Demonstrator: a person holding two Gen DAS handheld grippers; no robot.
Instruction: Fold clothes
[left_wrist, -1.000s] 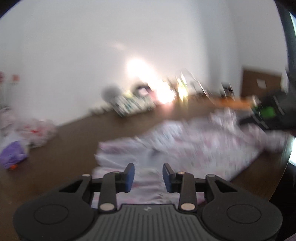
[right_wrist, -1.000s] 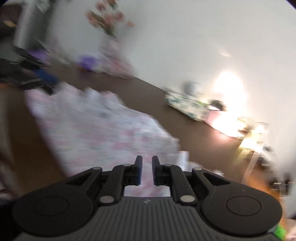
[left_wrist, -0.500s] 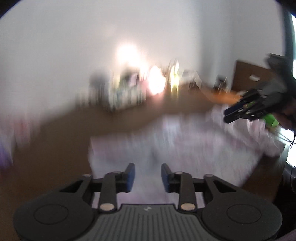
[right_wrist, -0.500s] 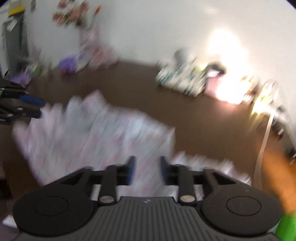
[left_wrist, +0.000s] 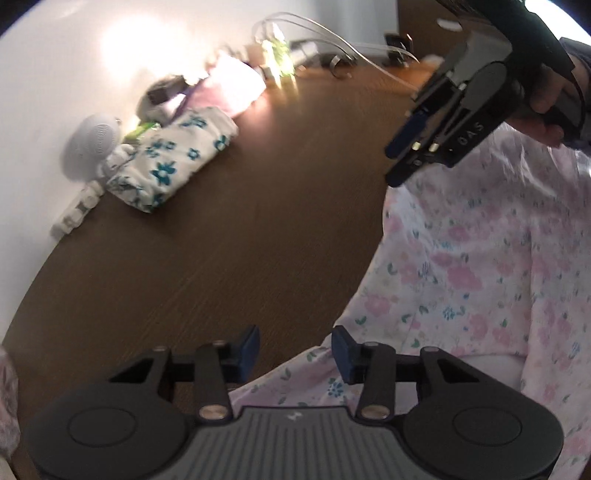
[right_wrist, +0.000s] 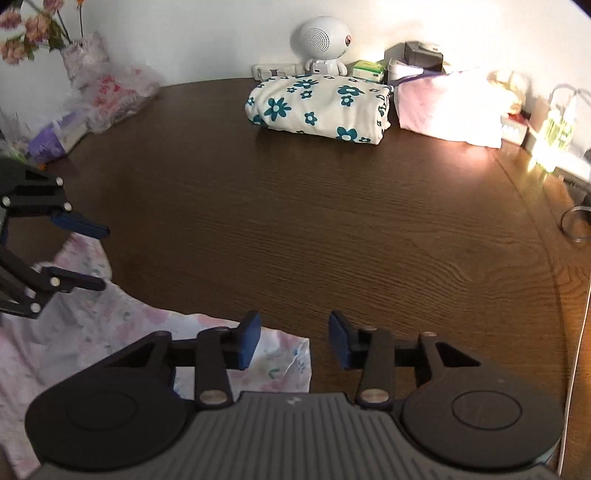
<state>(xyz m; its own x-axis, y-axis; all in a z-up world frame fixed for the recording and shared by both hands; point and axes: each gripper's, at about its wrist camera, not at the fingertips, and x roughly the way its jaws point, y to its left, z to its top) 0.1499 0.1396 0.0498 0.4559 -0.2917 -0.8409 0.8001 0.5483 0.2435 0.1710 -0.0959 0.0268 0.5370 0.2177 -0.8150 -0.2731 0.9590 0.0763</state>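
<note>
**Both grippers swing to the far edge of the pink garment**

Since the earlier frames both hands have swept sideways across the bench, and the blurred spread of cloth that filled each view has given way to bare wood, with the garment now at the near edge of both pictures.

The pink floral garment (left_wrist: 480, 266) lies flat on the dark wooden bench (right_wrist: 332, 221), close to the person. The left gripper (left_wrist: 295, 350) hangs over its edge with jaws partly apart and closing; cloth lies below them, but the pads do not press on it. The right gripper (right_wrist: 293, 338) is likewise half open and closing, its left pad above a corner (right_wrist: 295, 354) of the garment, with nothing pinched. A folded blue-flowered cloth (right_wrist: 321, 107) and a pink pile (right_wrist: 443, 110) sit well apart at the back wall, beside a small white speaker (right_wrist: 321, 44).

The step appears to be taking hold of the far edge for a fold. To do it well, each gripper should probably come down squarely on its own corner, catch every layer at the hem, and close fully before lifting. Both should then lift together, keeping the edge taut, so that the fold lands straight and the corners meet.
</note>
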